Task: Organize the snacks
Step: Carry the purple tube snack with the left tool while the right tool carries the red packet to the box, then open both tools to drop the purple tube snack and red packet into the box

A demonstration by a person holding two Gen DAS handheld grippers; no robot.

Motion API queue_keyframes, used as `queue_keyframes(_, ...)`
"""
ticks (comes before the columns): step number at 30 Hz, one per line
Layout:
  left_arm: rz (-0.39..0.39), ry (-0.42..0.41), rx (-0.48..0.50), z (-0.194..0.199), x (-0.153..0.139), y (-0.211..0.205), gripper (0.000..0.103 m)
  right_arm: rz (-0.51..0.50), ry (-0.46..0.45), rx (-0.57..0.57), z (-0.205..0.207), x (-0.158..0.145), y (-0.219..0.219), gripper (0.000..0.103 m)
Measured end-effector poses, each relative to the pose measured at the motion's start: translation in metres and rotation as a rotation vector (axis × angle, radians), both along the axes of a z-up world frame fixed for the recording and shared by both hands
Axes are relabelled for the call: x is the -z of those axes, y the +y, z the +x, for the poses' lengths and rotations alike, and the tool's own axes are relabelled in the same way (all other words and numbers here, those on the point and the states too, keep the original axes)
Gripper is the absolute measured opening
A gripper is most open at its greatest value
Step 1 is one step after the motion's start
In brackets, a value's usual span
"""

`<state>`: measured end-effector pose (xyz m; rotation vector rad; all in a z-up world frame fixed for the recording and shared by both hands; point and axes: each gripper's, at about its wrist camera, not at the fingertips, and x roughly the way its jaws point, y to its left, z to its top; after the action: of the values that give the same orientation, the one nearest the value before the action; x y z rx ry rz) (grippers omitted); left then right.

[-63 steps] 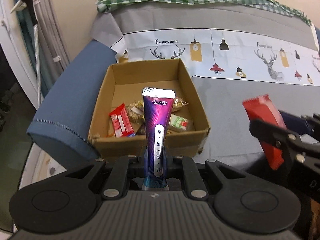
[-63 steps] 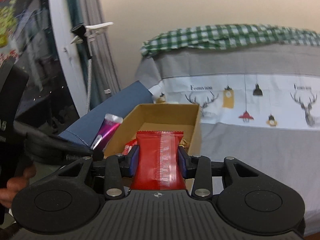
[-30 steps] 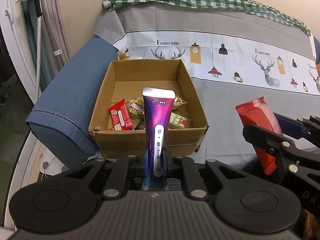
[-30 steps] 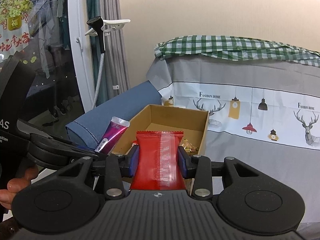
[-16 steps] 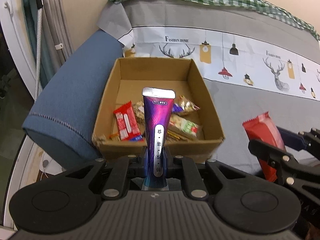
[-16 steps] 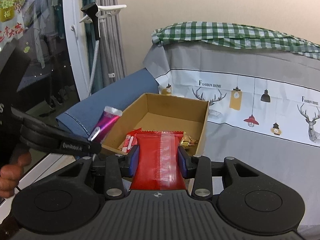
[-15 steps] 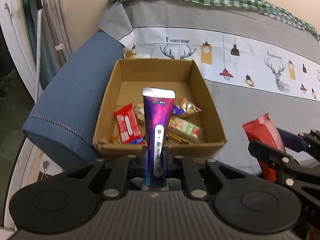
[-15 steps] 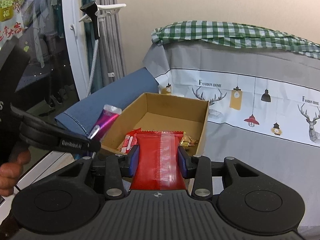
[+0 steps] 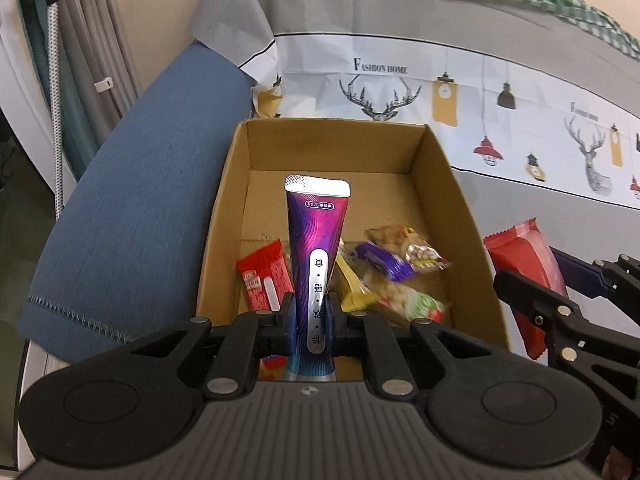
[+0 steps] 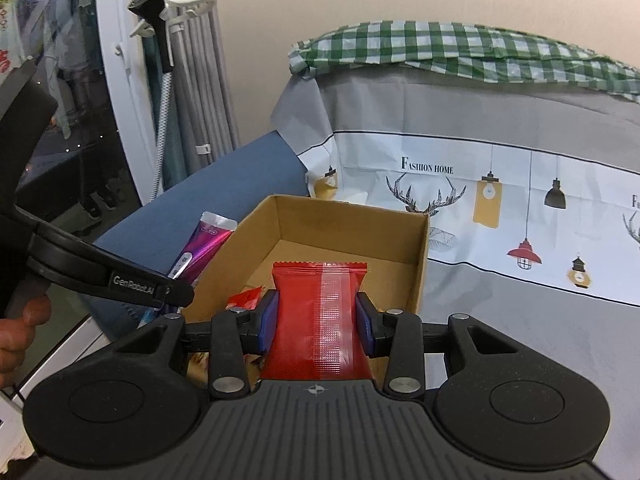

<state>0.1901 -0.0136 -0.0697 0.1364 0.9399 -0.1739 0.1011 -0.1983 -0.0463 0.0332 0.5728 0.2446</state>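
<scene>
My left gripper (image 9: 314, 316) is shut on a purple tube (image 9: 317, 240) and holds it upright over the near end of an open cardboard box (image 9: 432, 148). The box holds a red packet (image 9: 266, 276), a purple-and-clear wrapper (image 9: 396, 258) and other snacks. My right gripper (image 10: 318, 322) is shut on a red snack packet (image 10: 320, 312), near the box (image 10: 416, 256) and above its near right corner. The left gripper's purple tube (image 10: 204, 246) shows at left in the right wrist view, and the red packet (image 9: 524, 268) at right in the left wrist view.
The box rests on a sofa covered with a grey deer-print sheet (image 9: 520, 92). A blue armrest (image 9: 132, 184) runs along the box's left side. A green checked cloth (image 10: 460, 48) lies on the backrest. Curtains and a window (image 10: 80, 92) stand left.
Both grippers have moved forward toward the box, which now looks larger and closer. The left gripper has come over the box's near edge. Both grips are unchanged.
</scene>
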Motion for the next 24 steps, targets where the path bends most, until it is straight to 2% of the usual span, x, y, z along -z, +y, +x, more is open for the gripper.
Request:
queue_keyframes(11,0.041,0.06,-0.001,0.079,0.038,-0.019,0.015,0.007,0.056,0.031,0.093,0.038,-0.005,0.042)
queue_keyframes(19,0.082,0.092,-0.005,0.12,0.069,-0.024,0.016,-0.007,0.095,0.035,0.138,0.067,-0.009,0.042)
queue_keyframes(21,0.099,0.087,-0.009,0.126,0.074,-0.024,0.019,-0.005,0.104,0.044,0.147,0.073,-0.01,0.043)
queue_keyframes(22,0.109,0.076,-0.013,0.128,0.075,-0.023,0.033,-0.001,0.107,0.047,0.151,0.076,-0.011,0.047)
queue_keyframes(23,0.125,0.062,-0.016,0.129,0.074,-0.023,0.072,0.007,0.106,0.048,0.154,0.078,-0.013,0.054)
queue_keyframes(24,0.146,0.041,-0.023,0.129,0.072,-0.023,0.097,0.018,0.108,0.048,0.157,0.078,-0.013,0.065)
